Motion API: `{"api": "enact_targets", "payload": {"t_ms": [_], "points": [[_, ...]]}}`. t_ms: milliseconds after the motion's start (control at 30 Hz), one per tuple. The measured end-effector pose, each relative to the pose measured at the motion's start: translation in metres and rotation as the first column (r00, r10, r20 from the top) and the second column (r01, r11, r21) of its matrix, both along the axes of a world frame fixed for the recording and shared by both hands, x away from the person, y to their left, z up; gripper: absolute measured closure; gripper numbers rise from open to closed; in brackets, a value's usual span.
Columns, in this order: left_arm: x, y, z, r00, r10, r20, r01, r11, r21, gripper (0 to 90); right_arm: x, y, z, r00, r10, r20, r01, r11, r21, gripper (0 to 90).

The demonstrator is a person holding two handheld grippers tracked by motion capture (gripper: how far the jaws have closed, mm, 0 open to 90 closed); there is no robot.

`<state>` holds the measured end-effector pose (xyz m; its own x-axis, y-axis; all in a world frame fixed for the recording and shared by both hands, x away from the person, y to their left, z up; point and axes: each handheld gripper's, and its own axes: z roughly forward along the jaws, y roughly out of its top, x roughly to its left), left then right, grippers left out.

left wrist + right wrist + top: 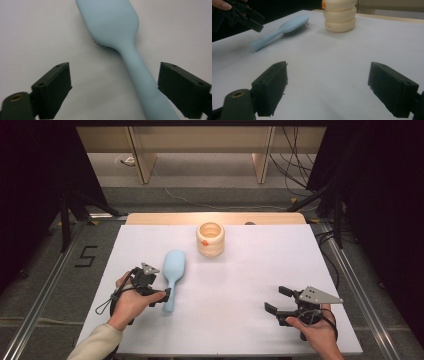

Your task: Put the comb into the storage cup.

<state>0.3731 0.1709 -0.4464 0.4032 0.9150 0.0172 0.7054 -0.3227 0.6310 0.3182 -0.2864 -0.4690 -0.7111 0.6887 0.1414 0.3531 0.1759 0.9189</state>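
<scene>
Left gripper (162, 296) beside blue hairbrush (172, 275) handle (brush flat on table (240, 320)); cream holder (210, 239) beyond.

High view looks down on the desk (225, 330); both claw views, close and low, share the hairbrush (117, 32).

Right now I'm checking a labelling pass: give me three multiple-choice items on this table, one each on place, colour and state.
1. Where does the hairbrush lie?
A. inside the cream holder
B. on the white table by the left gripper
C. under the right gripper

2. What colour is the hairbrush?
A. light blue
B. red
C. black

3. How do the left gripper's jaws stand?
A. clamped on the handle
B. shut on nothing
C. open, handle between them

Key: B, it lies flat on the white table; A, pale blue throughout; C, a gap shows at both jaws.
</scene>
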Motion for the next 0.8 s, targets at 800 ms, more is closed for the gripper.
{"api": "enact_targets", "payload": {"t_ms": [800], "points": [[0.033,-0.036,-0.007,0.9876,0.073,-0.139,-0.071,0.9974,0.015,6.9,0.000,0.000,0.000,1.0000,-0.001,0.005,0.001,1.0000,0.000,17.1]]}}
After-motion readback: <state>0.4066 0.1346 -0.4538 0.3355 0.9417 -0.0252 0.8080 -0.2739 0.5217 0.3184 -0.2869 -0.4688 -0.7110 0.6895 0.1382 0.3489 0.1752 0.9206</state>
